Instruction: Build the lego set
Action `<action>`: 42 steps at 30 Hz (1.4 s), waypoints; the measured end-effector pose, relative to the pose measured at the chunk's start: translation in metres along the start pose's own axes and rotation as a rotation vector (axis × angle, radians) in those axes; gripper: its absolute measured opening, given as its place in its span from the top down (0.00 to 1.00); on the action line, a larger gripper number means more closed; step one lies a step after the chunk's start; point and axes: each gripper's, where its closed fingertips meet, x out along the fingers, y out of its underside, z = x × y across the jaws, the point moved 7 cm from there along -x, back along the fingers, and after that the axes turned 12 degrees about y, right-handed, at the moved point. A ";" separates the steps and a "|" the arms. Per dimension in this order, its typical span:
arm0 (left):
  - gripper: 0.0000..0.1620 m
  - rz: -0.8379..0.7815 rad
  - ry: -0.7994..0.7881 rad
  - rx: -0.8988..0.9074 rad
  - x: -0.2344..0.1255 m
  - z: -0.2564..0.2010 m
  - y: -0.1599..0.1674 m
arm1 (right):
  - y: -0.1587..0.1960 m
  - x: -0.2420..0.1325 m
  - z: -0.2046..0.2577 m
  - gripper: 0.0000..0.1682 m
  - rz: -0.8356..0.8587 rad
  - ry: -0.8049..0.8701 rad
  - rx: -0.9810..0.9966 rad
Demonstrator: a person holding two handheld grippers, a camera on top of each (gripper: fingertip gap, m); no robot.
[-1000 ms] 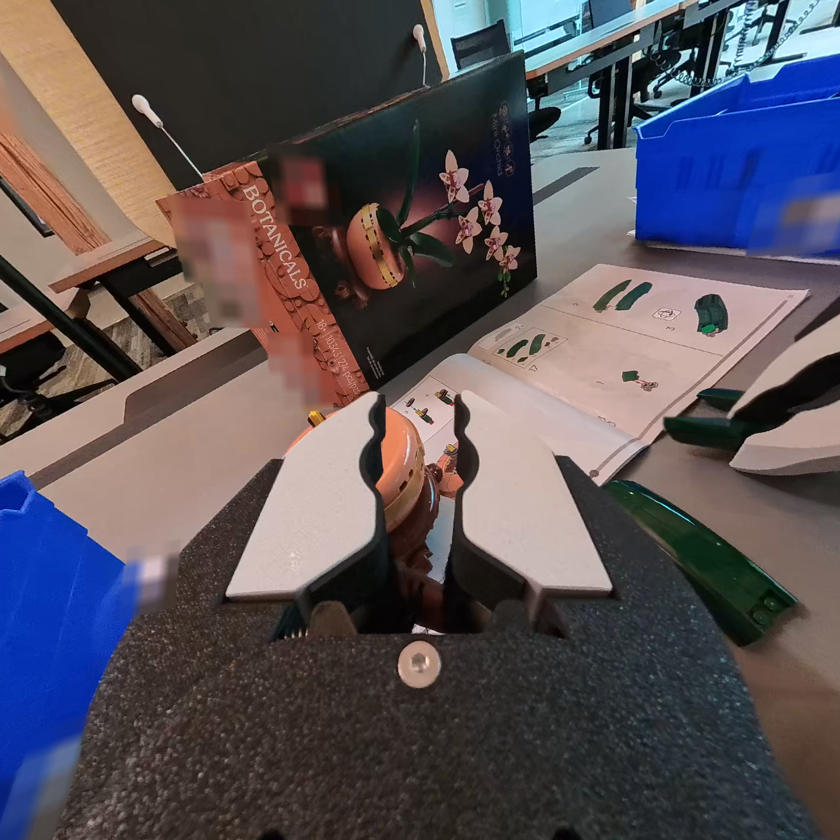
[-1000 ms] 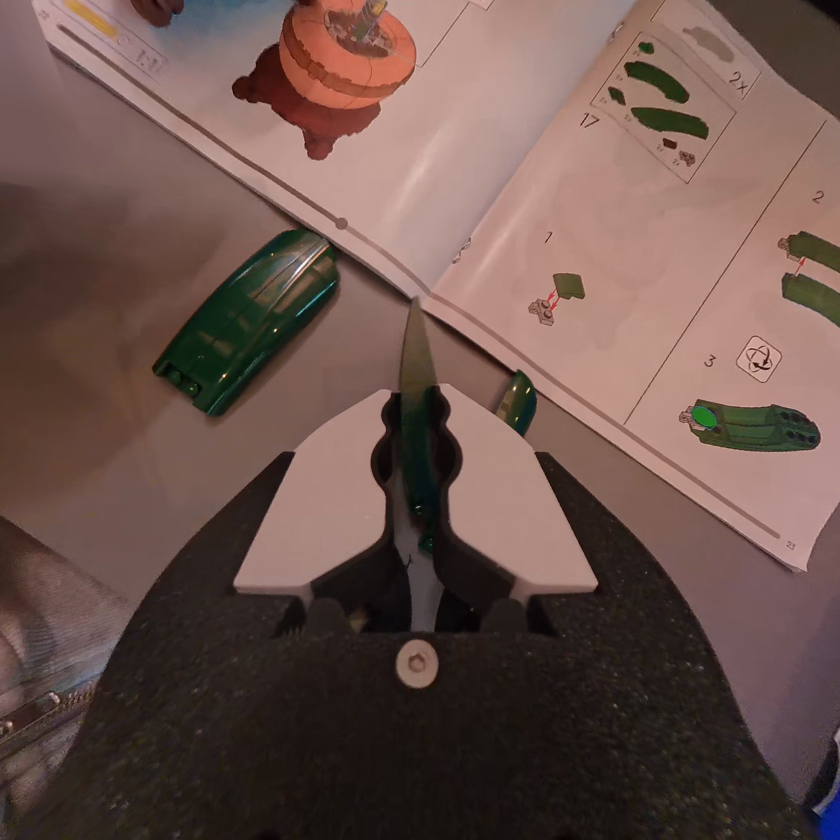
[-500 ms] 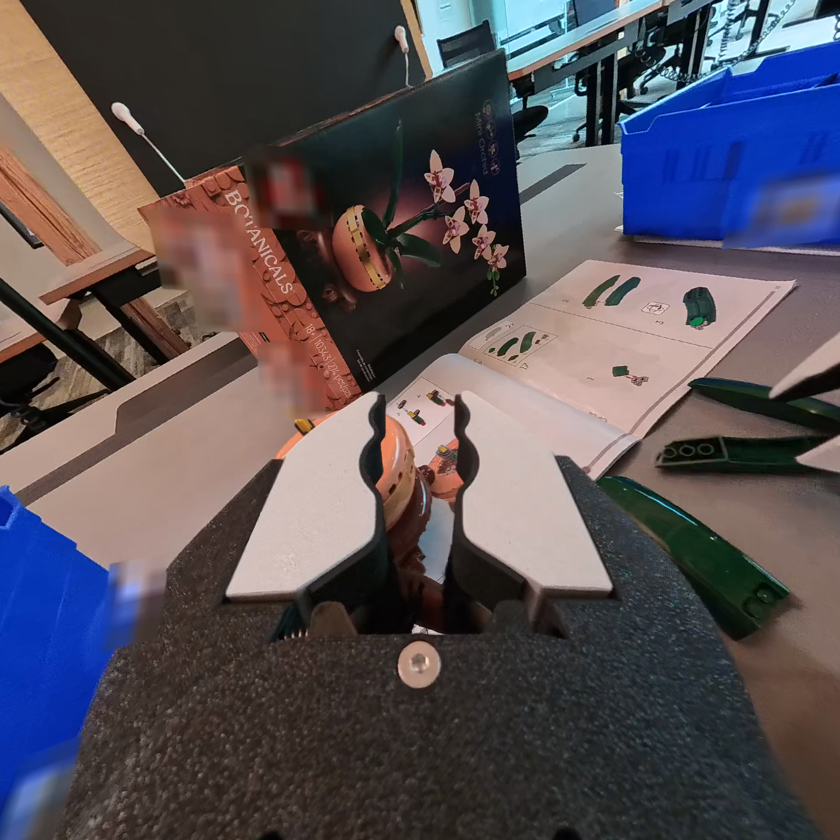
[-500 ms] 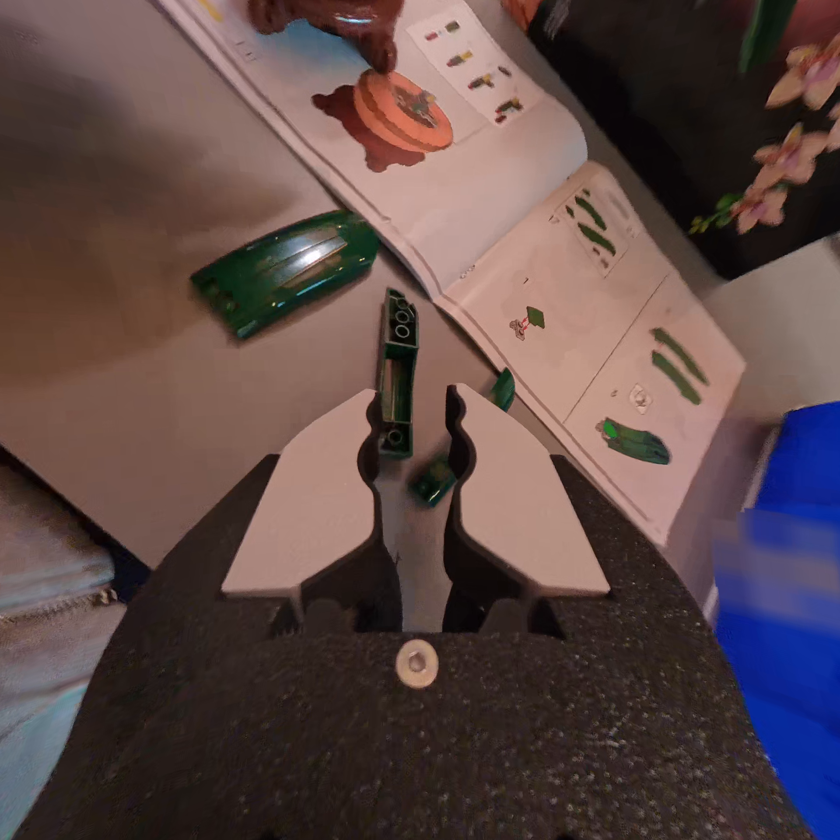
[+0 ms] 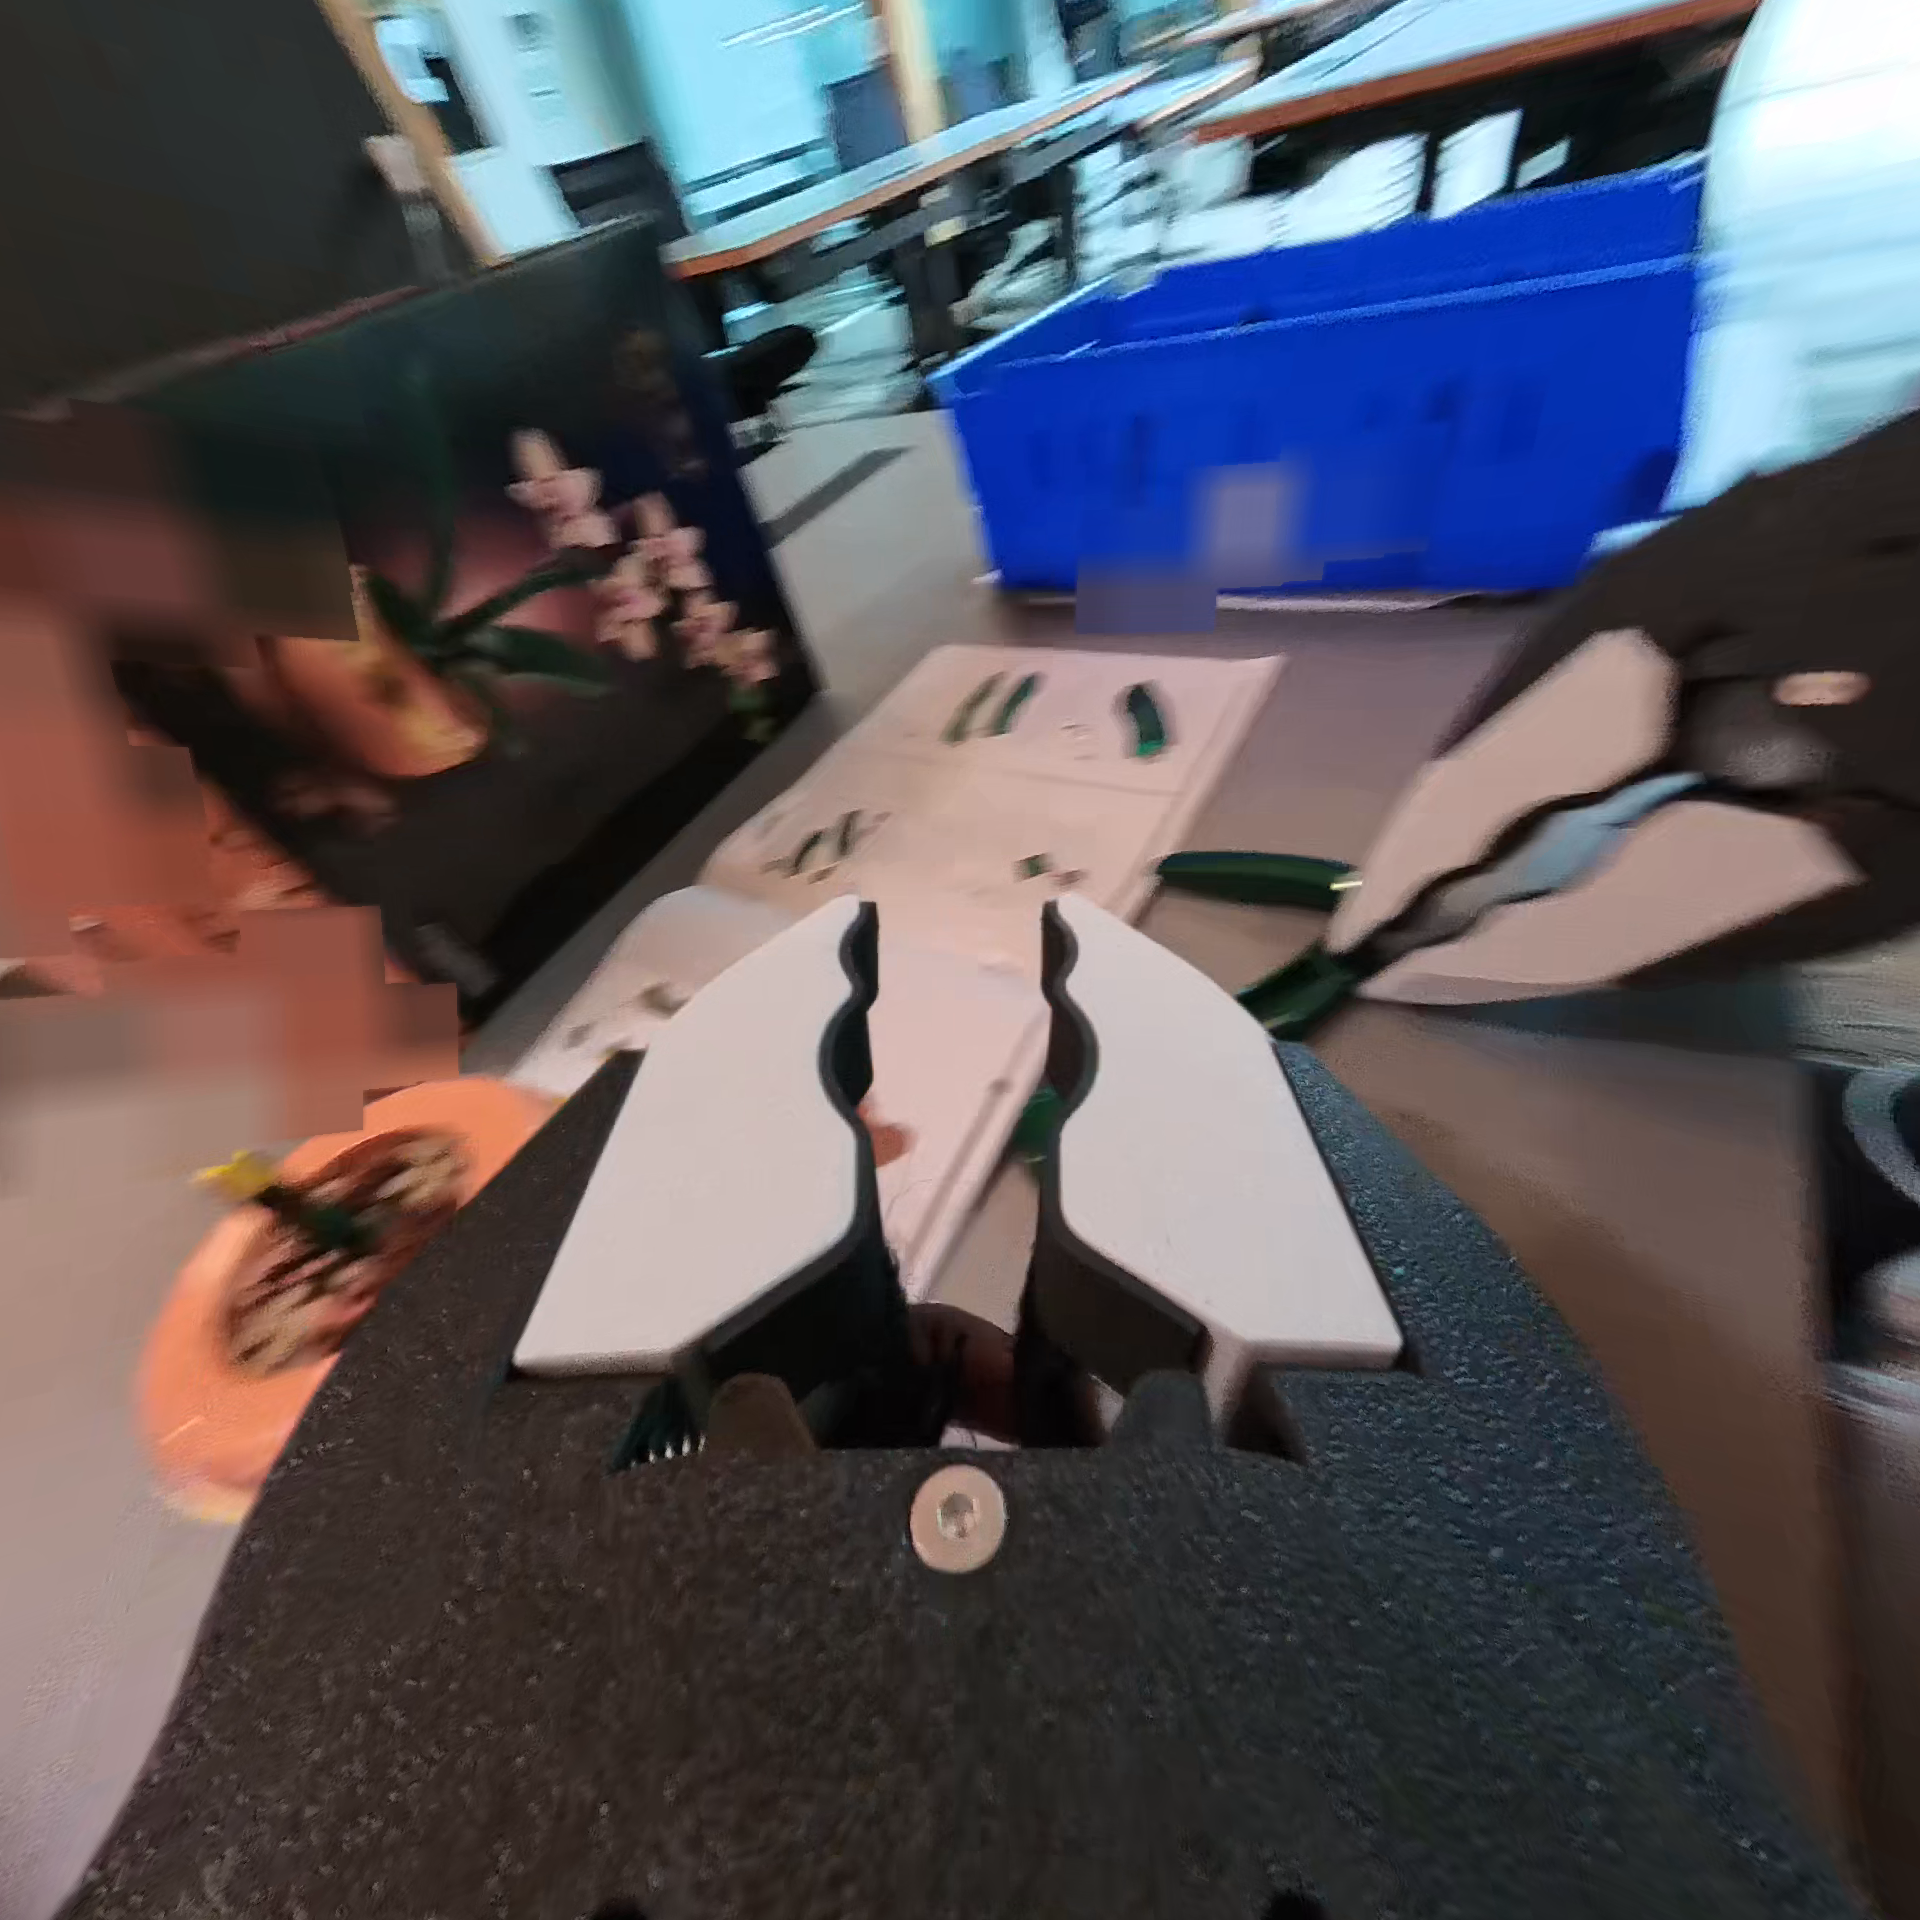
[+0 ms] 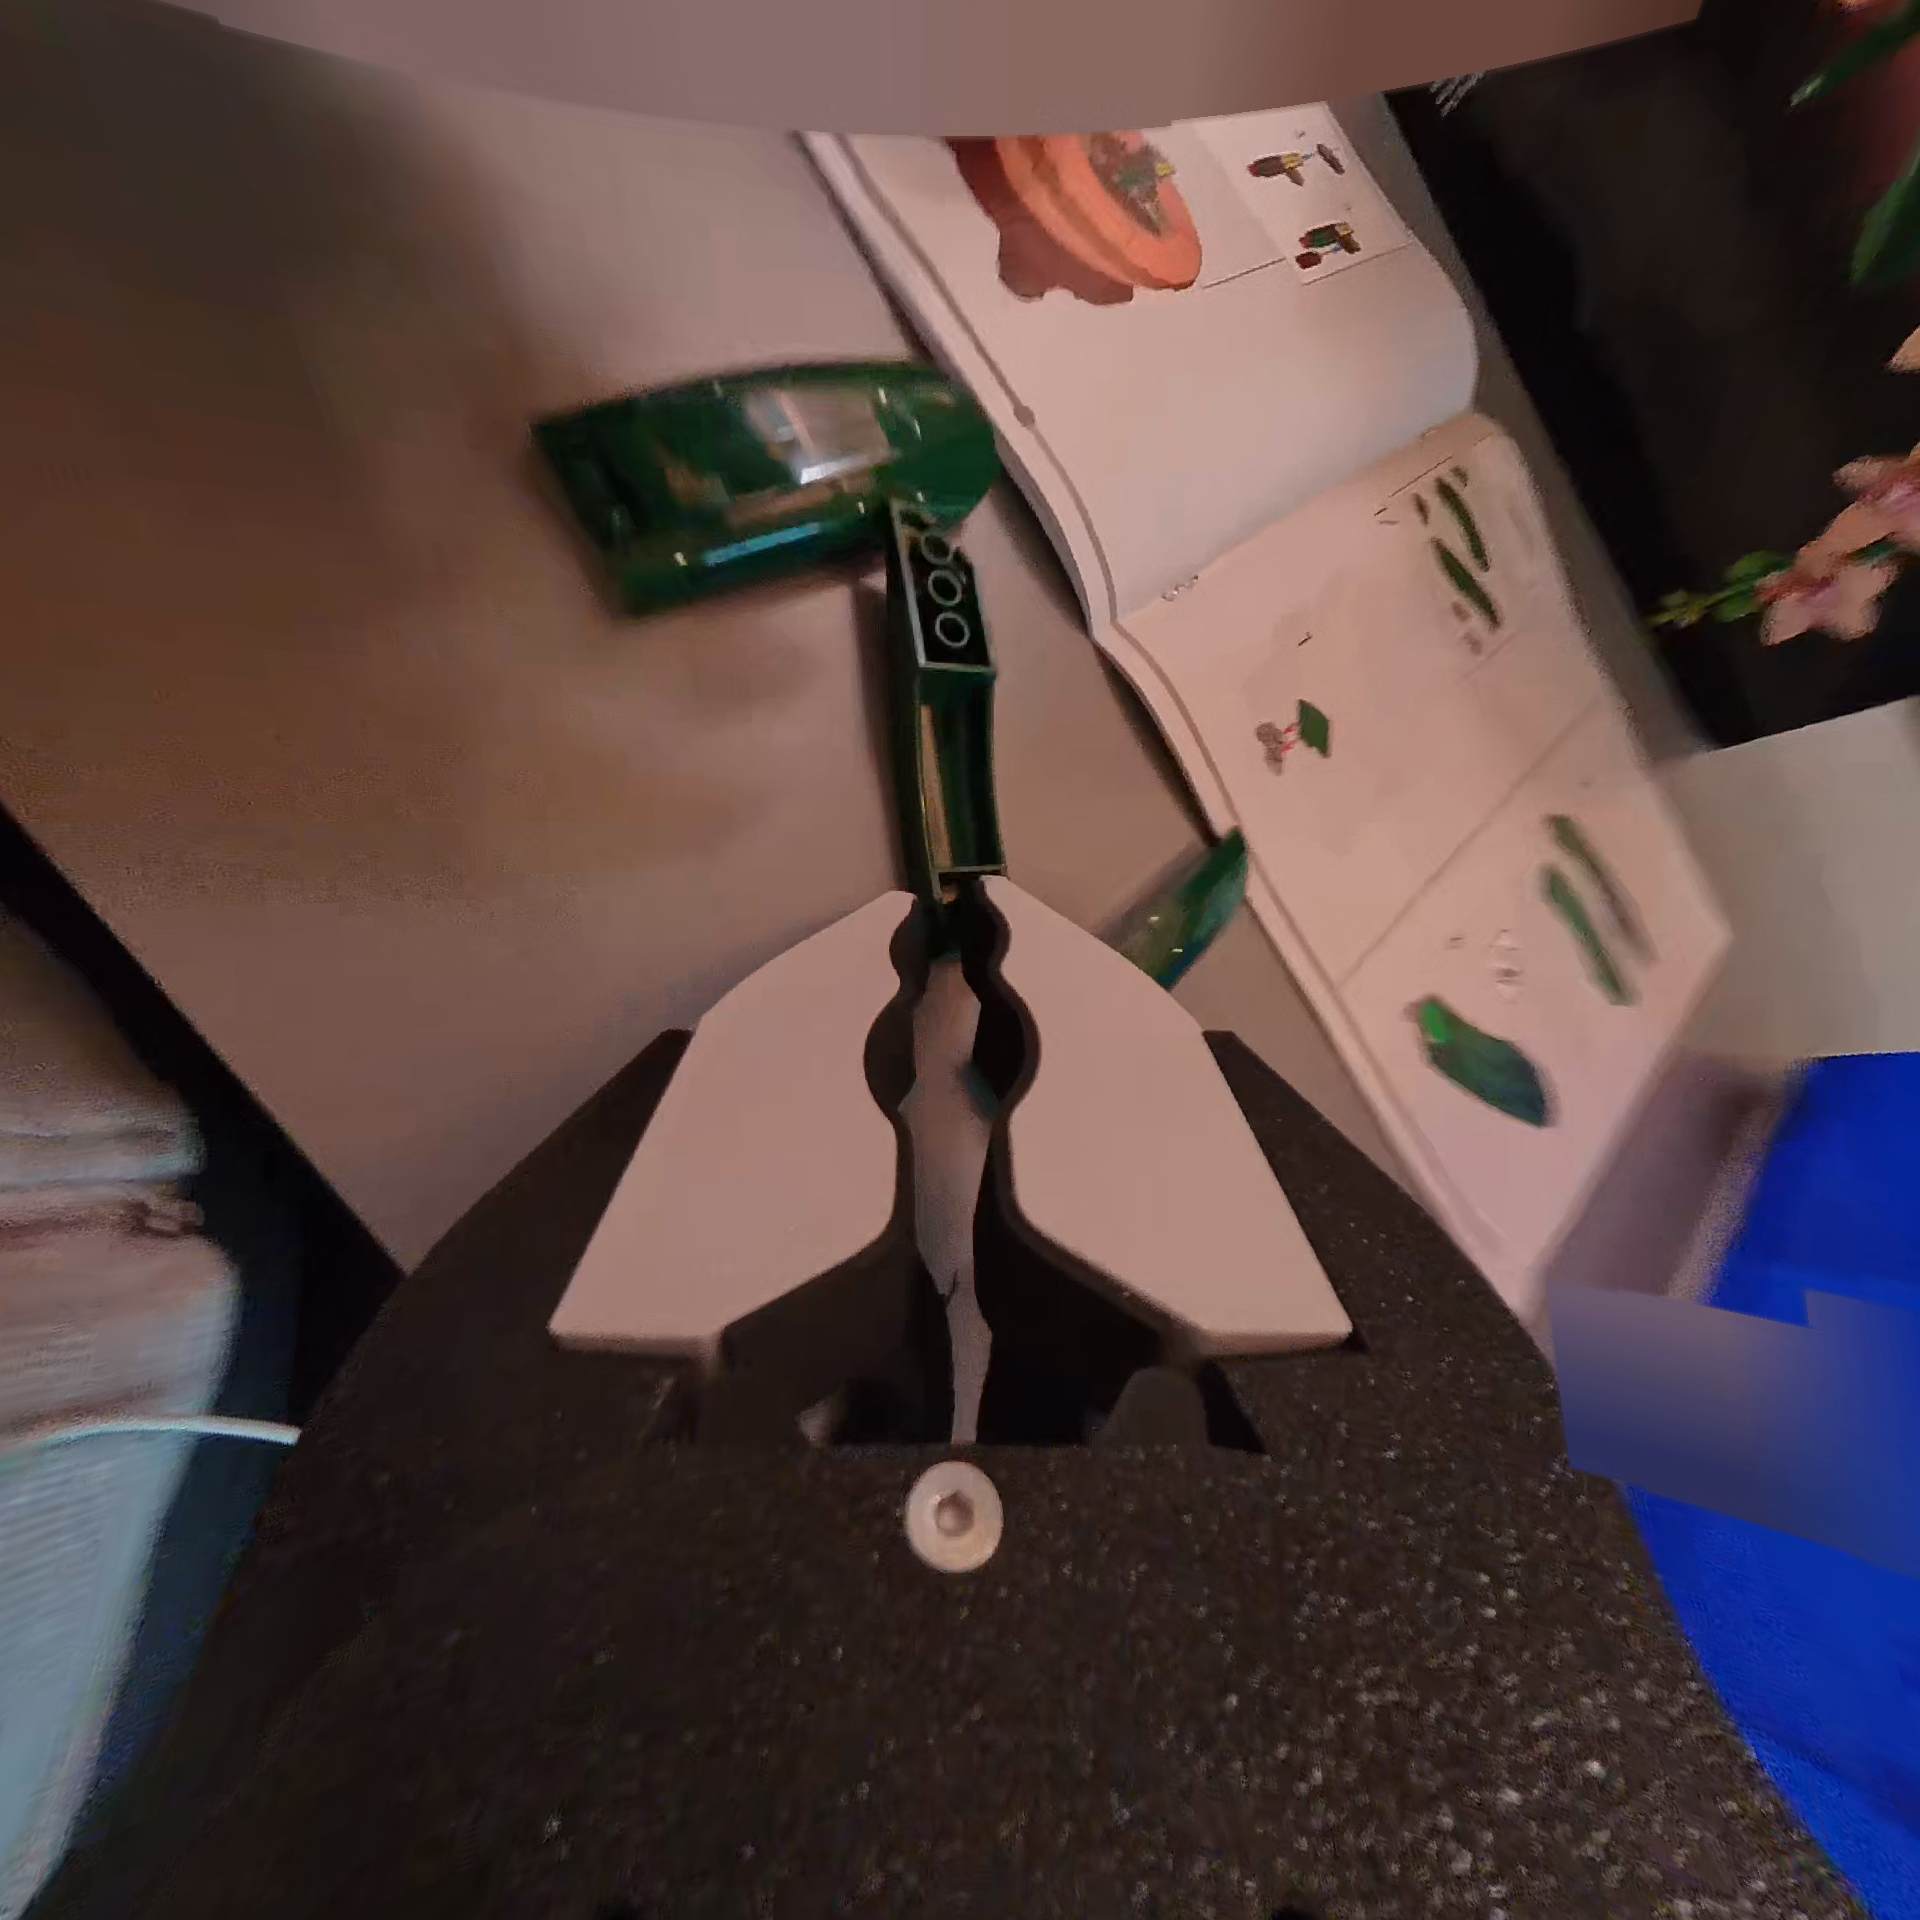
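My left gripper point(image 5: 961, 914) is open and empty over the open instruction booklet point(image 5: 997, 790). The orange lego pot point(image 5: 301, 1278) sits blurred on the table just left of it, outside the jaws. My right gripper point(image 6: 951, 904) is shut on one end of a narrow dark green leaf piece point(image 6: 951, 717), which points away from it, hollow underside showing. The right gripper also shows in the left wrist view point(image 5: 1340, 951), at the right. A wide green leaf piece point(image 6: 758, 478) lies beyond. A small green leaf point(image 6: 1184, 914) lies by the booklet point(image 6: 1299, 623).
The lego set box point(image 5: 468, 644) stands at the back left. A blue bin point(image 5: 1351, 416) stands behind the booklet and shows at the lower right of the right wrist view point(image 6: 1818, 1558). Cloth lies at the table's near edge point(image 6: 83, 1247).
The left gripper has let go of the orange pot and swung right; the pot now sits to its left. The right gripper dropped its leaf, then shut on the narrow green piece's end.
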 end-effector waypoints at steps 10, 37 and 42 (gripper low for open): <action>0.71 -0.297 0.536 -0.052 -0.011 -0.022 -0.007 | -0.009 -0.024 -0.037 0.97 -0.306 -1.086 0.857; 0.92 -0.286 0.550 -1.162 0.020 -0.028 0.008 | -0.041 -0.035 -0.011 0.83 -0.595 0.172 -0.403; 0.90 -0.241 0.547 -1.018 0.018 -0.031 0.008 | -0.039 -0.039 -0.015 0.90 -0.507 0.100 -0.265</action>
